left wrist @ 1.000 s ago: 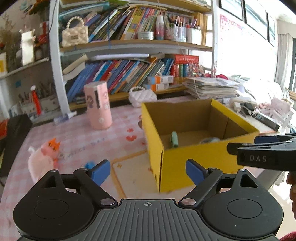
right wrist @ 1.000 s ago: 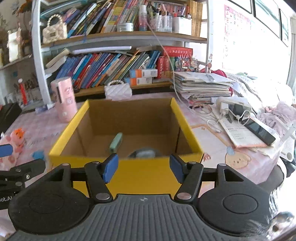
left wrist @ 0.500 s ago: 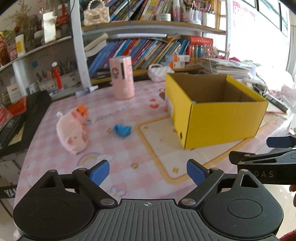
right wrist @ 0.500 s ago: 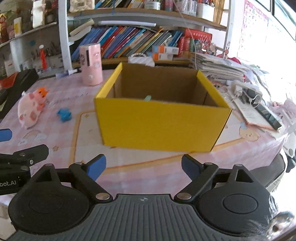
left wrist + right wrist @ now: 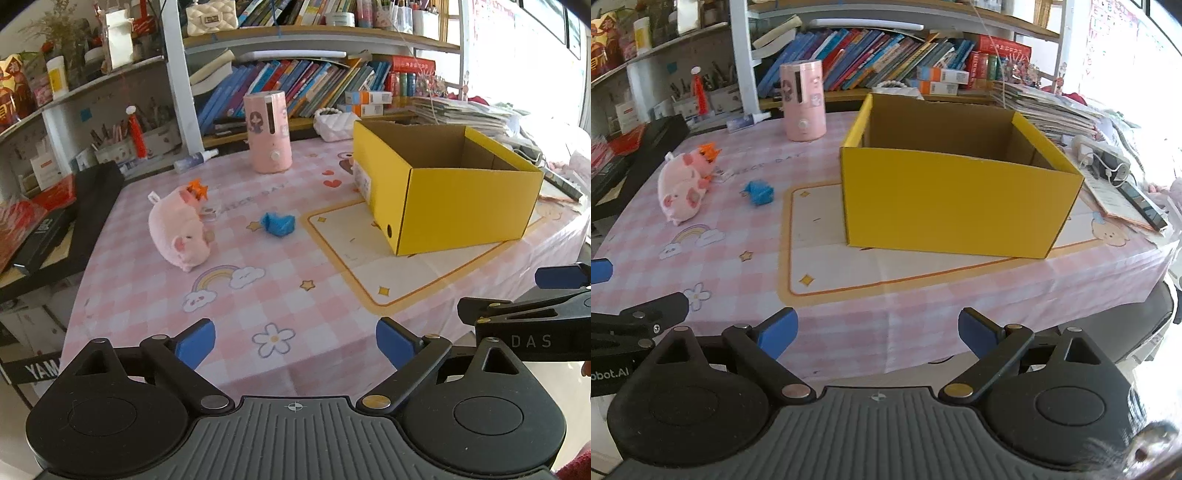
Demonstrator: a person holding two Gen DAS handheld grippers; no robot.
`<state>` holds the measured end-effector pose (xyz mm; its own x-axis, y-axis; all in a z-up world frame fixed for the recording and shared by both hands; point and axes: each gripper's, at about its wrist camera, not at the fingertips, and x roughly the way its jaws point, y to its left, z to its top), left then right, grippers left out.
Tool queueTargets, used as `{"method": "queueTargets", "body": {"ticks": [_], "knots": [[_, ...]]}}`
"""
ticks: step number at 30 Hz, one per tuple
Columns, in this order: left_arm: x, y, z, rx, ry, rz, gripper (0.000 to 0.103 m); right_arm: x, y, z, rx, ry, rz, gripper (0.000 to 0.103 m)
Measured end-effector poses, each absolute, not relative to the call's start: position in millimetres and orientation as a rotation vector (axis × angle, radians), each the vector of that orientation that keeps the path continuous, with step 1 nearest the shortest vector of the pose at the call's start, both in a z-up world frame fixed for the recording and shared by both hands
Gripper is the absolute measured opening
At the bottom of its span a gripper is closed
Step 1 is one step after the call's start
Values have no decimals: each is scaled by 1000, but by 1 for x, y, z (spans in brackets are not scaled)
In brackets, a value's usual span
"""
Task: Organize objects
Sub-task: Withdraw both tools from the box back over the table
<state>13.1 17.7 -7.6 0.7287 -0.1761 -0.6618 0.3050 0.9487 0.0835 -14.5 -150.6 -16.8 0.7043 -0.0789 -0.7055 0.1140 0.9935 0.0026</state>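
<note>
In the left wrist view, the left gripper (image 5: 294,341) spreads wide and empty at the bottom of the frame, its jaws having just been opening, with only checked cloth between them. The pink plush pig (image 5: 181,229) lies left of centre on the desk (image 5: 332,306), and the small blue toy (image 5: 277,223) sits just right of it, well apart from the gripper. The yellow box (image 5: 454,201) stands open at the right. The right gripper's fingers (image 5: 517,315) jut in at the lower right, so a reach toward the toys could knock the two tools together. The pink cylinder (image 5: 269,132) stands behind the toys and a far reach might tip it.

In the right wrist view, the right gripper (image 5: 877,334) is likewise wide and empty, its jaws having just been opening, over the desk's near edge. The box fills the centre, its inside floor hidden from here. The pig and blue toy lie at the left. Crossing leftward risks bumping the box wall, and the small toy may slip from wide pads.
</note>
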Motion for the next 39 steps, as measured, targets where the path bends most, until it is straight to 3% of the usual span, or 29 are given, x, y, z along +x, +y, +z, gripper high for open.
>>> {"method": "queueTargets", "body": {"ticks": [39], "knots": [[13, 102, -6, 110, 698, -127, 96, 2, -61, -12, -42, 782, 46, 94]]}}
